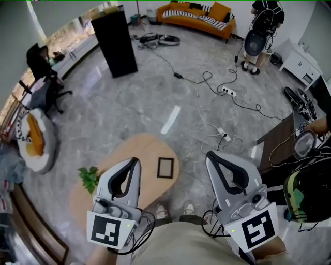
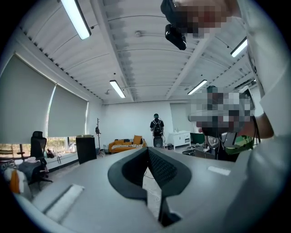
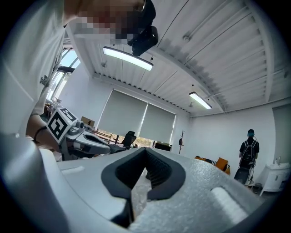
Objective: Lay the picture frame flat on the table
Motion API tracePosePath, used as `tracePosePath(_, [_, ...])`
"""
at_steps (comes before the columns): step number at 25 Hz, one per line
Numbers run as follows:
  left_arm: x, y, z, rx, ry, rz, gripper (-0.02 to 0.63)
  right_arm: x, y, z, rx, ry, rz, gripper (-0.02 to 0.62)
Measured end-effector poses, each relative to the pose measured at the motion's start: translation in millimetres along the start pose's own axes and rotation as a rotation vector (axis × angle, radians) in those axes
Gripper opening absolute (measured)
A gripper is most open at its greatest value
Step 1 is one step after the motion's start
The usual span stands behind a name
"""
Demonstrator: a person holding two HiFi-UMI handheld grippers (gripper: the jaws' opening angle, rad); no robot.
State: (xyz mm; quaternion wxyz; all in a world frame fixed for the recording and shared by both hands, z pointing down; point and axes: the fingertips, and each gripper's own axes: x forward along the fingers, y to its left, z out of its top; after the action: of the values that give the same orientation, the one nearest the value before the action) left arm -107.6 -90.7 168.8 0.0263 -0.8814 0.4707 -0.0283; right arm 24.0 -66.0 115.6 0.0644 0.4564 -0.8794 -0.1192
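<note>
A small dark picture frame (image 1: 166, 167) lies flat on the oval wooden table (image 1: 142, 150) far below, right of the table's middle. My left gripper (image 1: 136, 160) is held high above the table's left part, shut with nothing between its jaws. My right gripper (image 1: 209, 155) is raised over the floor to the right of the table, also shut and empty. Both point level across the room. In the left gripper view the left gripper (image 2: 148, 149) shows its tips met; in the right gripper view the right gripper (image 3: 145, 149) is likewise shut.
A green plant (image 1: 89, 177) sits at the table's left edge. Cables and power strips (image 1: 226, 92) run over the grey floor. A black cabinet (image 1: 115, 41), an orange sofa (image 1: 196, 17), a desk (image 1: 279, 135) at right and a standing person (image 1: 266, 15) are around.
</note>
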Motion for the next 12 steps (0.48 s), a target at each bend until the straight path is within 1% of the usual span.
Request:
tracePosePath(2, [-7.7,-2.2,4.1,0.018,-0.011,-0.002,0.020,-3.9,8.6,5.4,-0.001,-0.011,0.012,0.002])
tracePosePath(6, [-12.5,-14.0,2.5,0.105,0.005,-0.006,0.020,-13.1,15.6,5.9,0.008,-0.016,0.040,0.002])
tracePosePath(12, [-15.8,-17.1,-1.0,0.130,0.026,-0.007,0.020,-12.1,18.1,-0.3,0.023,-0.006,0.025,0.002])
